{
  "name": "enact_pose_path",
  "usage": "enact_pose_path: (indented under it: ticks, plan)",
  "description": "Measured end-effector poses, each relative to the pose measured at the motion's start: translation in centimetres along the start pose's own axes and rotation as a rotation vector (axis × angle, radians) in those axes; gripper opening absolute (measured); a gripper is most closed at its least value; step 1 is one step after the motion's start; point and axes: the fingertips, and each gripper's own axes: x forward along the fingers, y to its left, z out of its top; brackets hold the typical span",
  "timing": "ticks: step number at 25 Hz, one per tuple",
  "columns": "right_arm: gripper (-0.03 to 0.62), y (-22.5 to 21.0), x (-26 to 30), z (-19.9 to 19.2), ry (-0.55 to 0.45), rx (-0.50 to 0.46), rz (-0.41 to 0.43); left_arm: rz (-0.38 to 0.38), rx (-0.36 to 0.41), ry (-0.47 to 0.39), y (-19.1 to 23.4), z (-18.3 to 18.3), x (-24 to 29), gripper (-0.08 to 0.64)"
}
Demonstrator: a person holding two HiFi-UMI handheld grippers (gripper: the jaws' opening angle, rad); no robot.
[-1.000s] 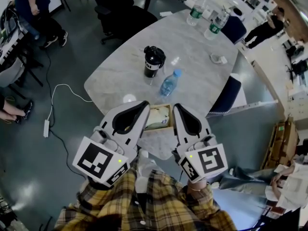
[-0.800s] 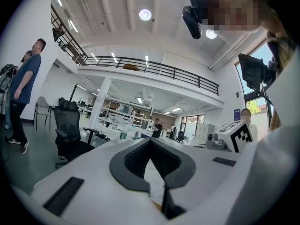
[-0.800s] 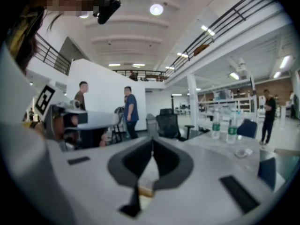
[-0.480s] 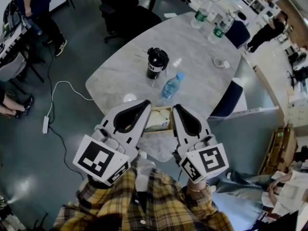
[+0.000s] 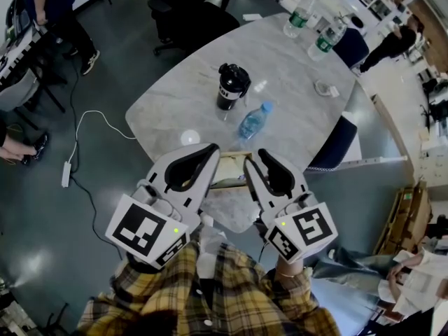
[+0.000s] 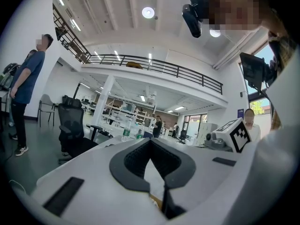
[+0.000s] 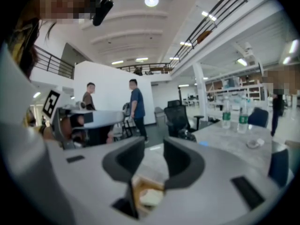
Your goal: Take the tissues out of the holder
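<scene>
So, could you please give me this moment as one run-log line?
left gripper: shut, empty | right gripper: jaws opening, nothing between them | wooden tissue holder: on table, tissues inside

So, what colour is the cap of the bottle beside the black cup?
Blue cap; head view best.

Your surroundings, item by item.

- Floor: dark grey polished floor (image 5: 42, 215). A white cable with power strip (image 5: 66, 177) trails across it on your left.
- Desk: rounded grey marble-patterned desk (image 5: 294, 75), straight ahead of you.
- Seating: black office chair (image 5: 189, 12) beyond the desk's far left edge; navy blue chair (image 5: 333, 145) close against its right edge.
- Overhead: white ceiling with a lit round lamp (image 6: 148, 12), a mezzanine with black railing (image 6: 159, 68), and a white column (image 6: 105, 97).
- Daylit window (image 6: 262, 104), at the right of the left gripper view.
</scene>
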Motion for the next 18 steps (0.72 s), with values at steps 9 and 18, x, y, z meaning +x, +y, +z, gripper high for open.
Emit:
enact_pose_path:
  ticks: [9,18]
  plan:
    - [0.156,0.2,1.3,-3.6,0.171,-0.079,0.090,0.064,-0.028,0.024,2.0,-1.6,-1.1,0.018]
    - [0.156,-0.3,3.2,-10.8,0.442,-0.280,0.192,0.133,-0.065,0.053,4.8,-3.8,-2.5,0.018]
